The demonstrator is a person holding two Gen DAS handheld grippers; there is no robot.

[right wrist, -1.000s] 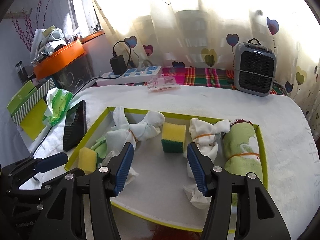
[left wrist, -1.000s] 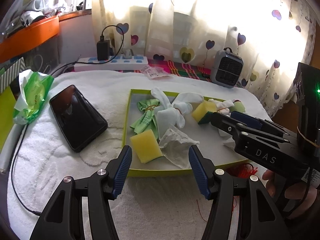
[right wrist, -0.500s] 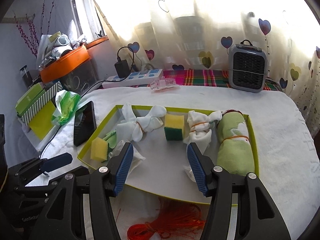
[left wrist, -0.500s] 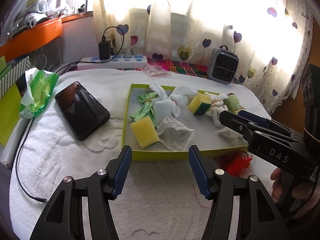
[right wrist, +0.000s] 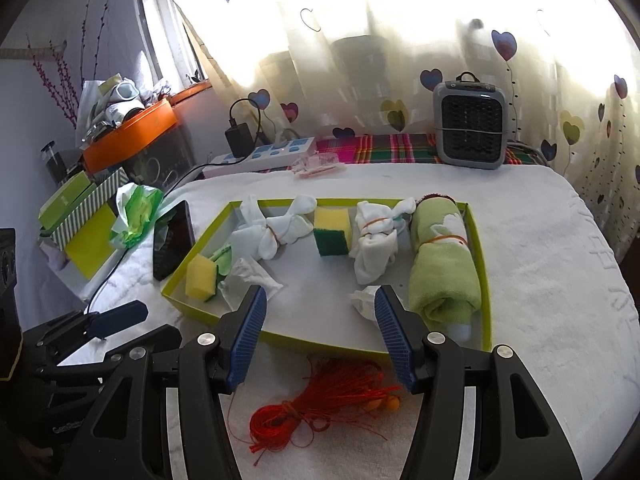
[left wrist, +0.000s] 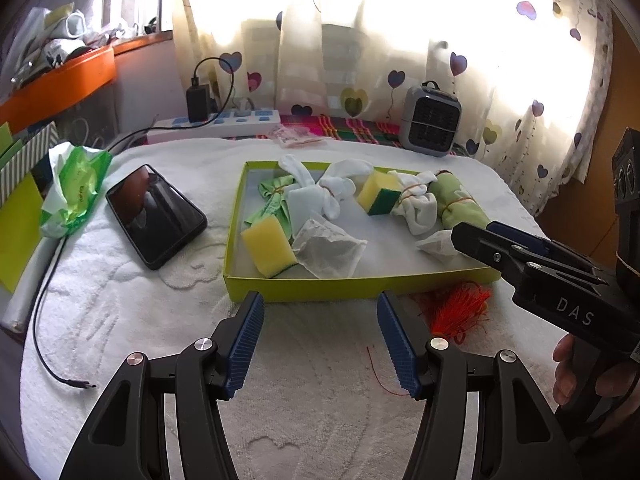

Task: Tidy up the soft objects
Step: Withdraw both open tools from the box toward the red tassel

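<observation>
A shallow yellow-green tray (left wrist: 360, 280) (right wrist: 478, 240) lies on the white towel. It holds two yellow sponges (left wrist: 268, 246) (right wrist: 331, 230), white tied socks (left wrist: 328, 192) (right wrist: 374, 238), a rolled green towel (right wrist: 442, 264) (left wrist: 460, 200), a green cloth (left wrist: 274, 204) and crumpled tissues (left wrist: 328, 252) (right wrist: 248, 276). My left gripper (left wrist: 320, 340) is open and empty, just in front of the tray's near edge. My right gripper (right wrist: 320, 332) is open and empty over the tray's near edge, above a red string bundle (right wrist: 312, 408) (left wrist: 456, 312).
A black phone (left wrist: 156, 216) (right wrist: 172, 240) lies left of the tray. A green tissue pack (left wrist: 72, 192), a loose cable (left wrist: 44, 320), a power strip (left wrist: 216, 126) and a small grey heater (left wrist: 430, 120) (right wrist: 470, 136) stand around the towel's edges.
Both grippers have drawn back from the tray toward the near side; the tray looks smaller and the red string bundle has come into view. Both stay open.
</observation>
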